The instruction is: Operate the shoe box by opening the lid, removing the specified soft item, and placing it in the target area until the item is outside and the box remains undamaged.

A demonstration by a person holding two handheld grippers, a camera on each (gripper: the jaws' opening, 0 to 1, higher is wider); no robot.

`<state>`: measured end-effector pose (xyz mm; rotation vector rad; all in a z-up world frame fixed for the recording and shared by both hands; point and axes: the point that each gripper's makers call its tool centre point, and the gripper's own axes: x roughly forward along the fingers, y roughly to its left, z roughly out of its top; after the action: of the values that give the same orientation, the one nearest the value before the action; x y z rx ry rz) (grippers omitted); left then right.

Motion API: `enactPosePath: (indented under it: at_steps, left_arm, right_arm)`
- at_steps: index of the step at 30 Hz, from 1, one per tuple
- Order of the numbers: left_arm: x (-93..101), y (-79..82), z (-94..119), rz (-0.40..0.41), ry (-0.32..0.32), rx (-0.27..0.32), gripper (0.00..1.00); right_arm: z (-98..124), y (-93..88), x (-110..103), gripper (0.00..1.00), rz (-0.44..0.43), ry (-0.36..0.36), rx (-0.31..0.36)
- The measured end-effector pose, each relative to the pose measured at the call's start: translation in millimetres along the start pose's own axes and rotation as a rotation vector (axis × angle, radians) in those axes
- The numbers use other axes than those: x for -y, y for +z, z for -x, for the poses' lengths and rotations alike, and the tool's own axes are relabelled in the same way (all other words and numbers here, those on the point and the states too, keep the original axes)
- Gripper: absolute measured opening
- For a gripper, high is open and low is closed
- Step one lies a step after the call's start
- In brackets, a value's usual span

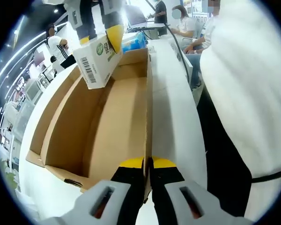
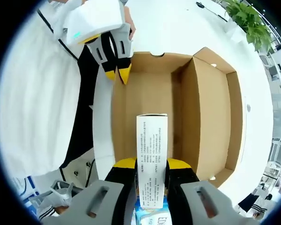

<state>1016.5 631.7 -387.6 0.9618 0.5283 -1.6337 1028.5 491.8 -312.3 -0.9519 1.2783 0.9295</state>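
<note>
An open brown cardboard shoe box (image 1: pixel 61 117) lies on a white table (image 1: pixel 171 117), and its inside looks bare. My left gripper (image 1: pixel 147 163) is shut on the thin upright edge of the box's near wall. My right gripper (image 2: pixel 152 164) is shut on a white packet (image 2: pixel 152 140) with printed text and a barcode. It holds the packet above the box's floor. In the left gripper view the packet (image 1: pixel 96 65) hangs over the far end of the box, between the right gripper's (image 1: pixel 99 42) yellow tips. In the right gripper view the left gripper (image 2: pixel 118 75) pinches the box (image 2: pixel 210 117) wall.
A person in a white top (image 1: pixel 253 93) and dark trousers stands close against the table edge beside the box. Other people (image 1: pixel 185 28) sit further back. A black cable (image 1: pixel 180 51) runs along the table. A green plant (image 2: pixel 246 21) stands beyond the box.
</note>
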Motion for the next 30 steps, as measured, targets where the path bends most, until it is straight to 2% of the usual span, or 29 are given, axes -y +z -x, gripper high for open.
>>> enactPosePath:
  at_steps: [2,4,7,11,23,29,30]
  left_arm:
    - [0.0,0.0,0,-0.001,0.002,0.001,0.03]
    - [0.0,0.0,0,-0.003,0.004,0.001,0.03]
    - [-0.3,-0.1,0,-0.004,0.007,0.001,0.03]
    - [-0.4,0.4,0,-0.005,0.011,0.002,0.03]
    - [-1.4,0.7,-1,-0.002,0.012,0.002,0.04]
    - [-1.6,0.9,-1,-0.004,0.011,0.004,0.03]
    - [-1.5,0.8,-1,-0.002,0.011,0.002,0.03]
  right_arm:
    - [0,-2.3,1,0.2,0.006,-0.014,0.004]
    - [6,-4.6,3,0.2,0.039,-0.072,0.001]
    - [9,-0.4,3,0.2,0.003,-0.098,0.036]
    - [10,1.5,-2,0.2,-0.016,-0.101,0.066]
    - [19,-3.5,0,0.2,-0.054,-0.16,0.09]
    - [19,-4.0,-4,0.2,-0.013,-0.172,0.111]
    - [22,-5.9,-3,0.2,-0.001,-0.192,0.113]
